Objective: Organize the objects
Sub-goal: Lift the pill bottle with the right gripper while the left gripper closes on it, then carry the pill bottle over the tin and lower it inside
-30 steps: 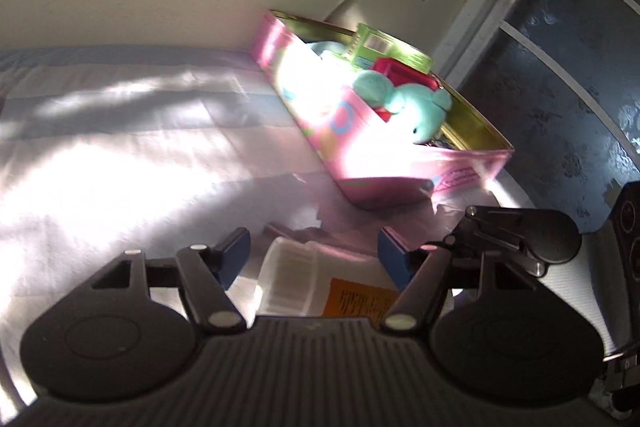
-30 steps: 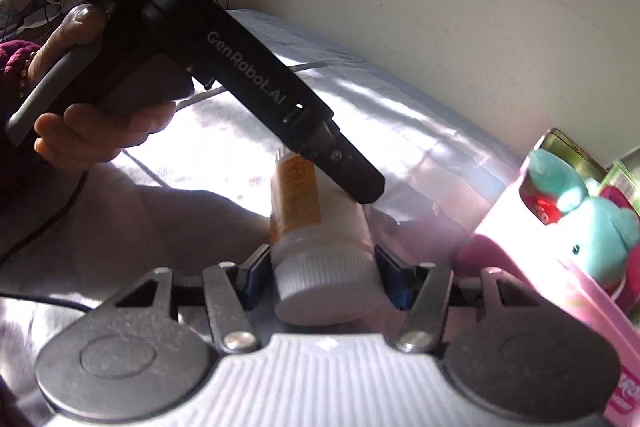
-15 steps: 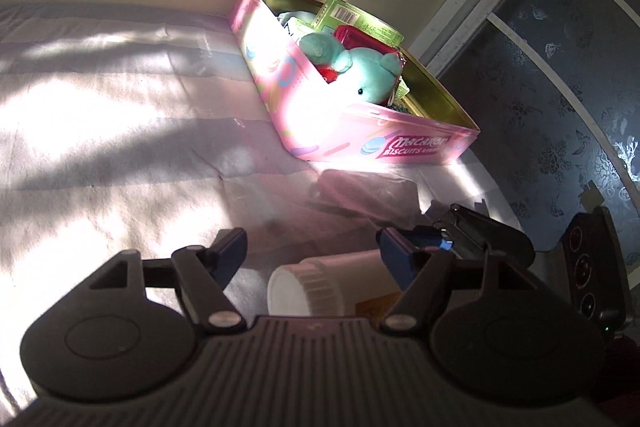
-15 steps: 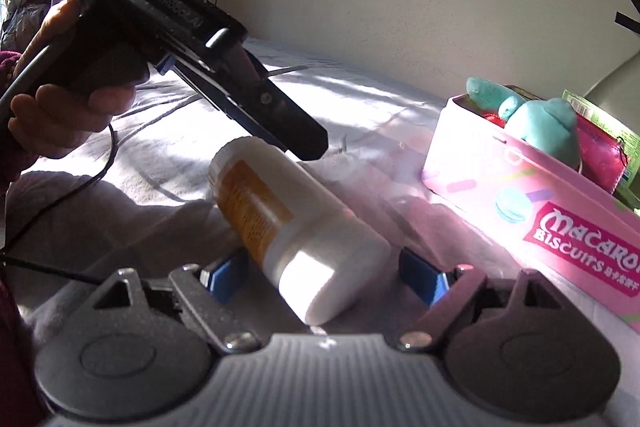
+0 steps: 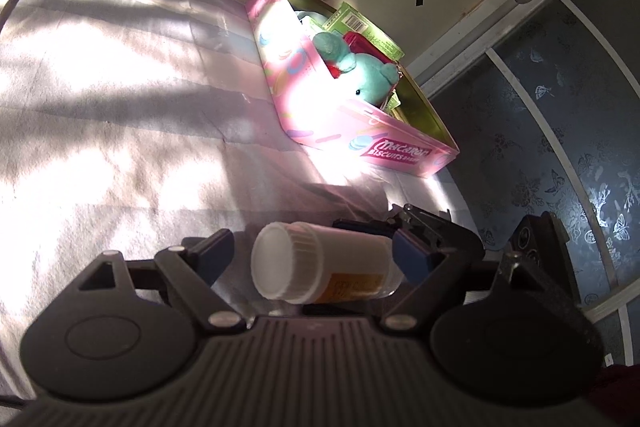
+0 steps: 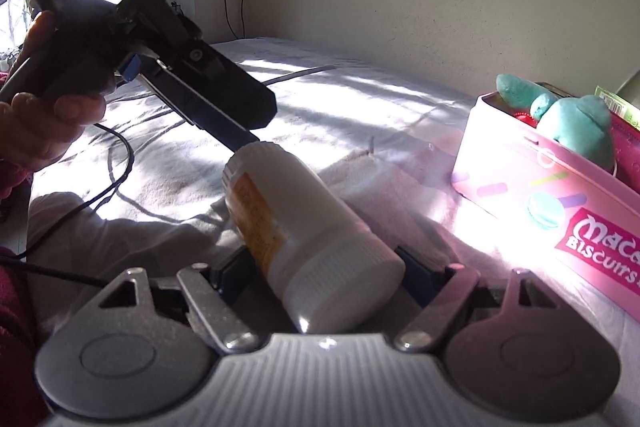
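Between right gripper (image 6: 324, 271) fingers: white bottle (image 6: 304, 227), slanted; jaws just closing, pads apparently pinching it (contact shadowed).
Left gripper (image 5: 316, 251): spread, jaws just opening; bottle's other end between them, clear of one finger.
Pink tin (image 5: 360, 143): far edge of bed (image 5: 120, 107), by the wall; teal plush (image 5: 368, 75) inside.

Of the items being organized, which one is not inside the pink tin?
The white bottle with the orange label, out over the bedsheet; the teal plush, green box and red pouch all sit inside the pink tin.
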Tool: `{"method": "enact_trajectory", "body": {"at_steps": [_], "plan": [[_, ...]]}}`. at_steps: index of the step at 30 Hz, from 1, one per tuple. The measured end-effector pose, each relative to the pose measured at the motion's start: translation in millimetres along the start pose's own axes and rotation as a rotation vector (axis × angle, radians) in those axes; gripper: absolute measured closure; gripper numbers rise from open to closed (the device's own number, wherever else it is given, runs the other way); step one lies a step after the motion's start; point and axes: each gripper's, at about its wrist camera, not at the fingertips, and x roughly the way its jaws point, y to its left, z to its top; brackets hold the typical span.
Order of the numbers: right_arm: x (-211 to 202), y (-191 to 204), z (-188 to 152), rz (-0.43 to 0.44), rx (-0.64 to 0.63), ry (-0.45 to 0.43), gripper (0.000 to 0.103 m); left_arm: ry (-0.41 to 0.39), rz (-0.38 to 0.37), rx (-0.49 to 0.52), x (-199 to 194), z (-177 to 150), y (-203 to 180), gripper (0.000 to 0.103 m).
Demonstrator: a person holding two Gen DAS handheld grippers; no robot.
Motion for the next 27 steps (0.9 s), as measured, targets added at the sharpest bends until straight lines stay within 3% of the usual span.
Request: {"method": "enact_trajectory", "body": {"at_steps": [3, 4, 8, 13, 19, 24, 27], "plan": [[-1, 0, -1, -0.008, -0.001, -0.016, 0.039, 0.029, 0.022, 0.007, 16, -6, -2, 0.027], [-3, 1, -2, -0.014, -0.005, -0.026, 0.039, 0.03, 0.03, 0.013, 19, -6, -2, 0.026], [-19, 2, -4, -0.009, -0.014, -0.064, 0.051, 0.035, -0.001, 0.031, 23, 14, -14, 0.035], [-58, -14, 6, -0.167, -0.019, -0.163, 0.052, 0.018, -0.041, 0.2, 37, 52, -68, 0.034], [-103, -69, 8, -0.37, 0.064, -0.257, 0.052, 0.037, -0.108, 0.337, 96, 104, -138, 0.033], [-103, -116, 2, -0.514, 0.097, -0.26, 0.051, 0.033, -0.084, 0.434, 156, 133, -183, 0.031], [-85, -139, 1, -0.587, 0.106, -0.23, 0.051, 0.028, -0.037, 0.44, 185, 143, -192, 0.026]]}}
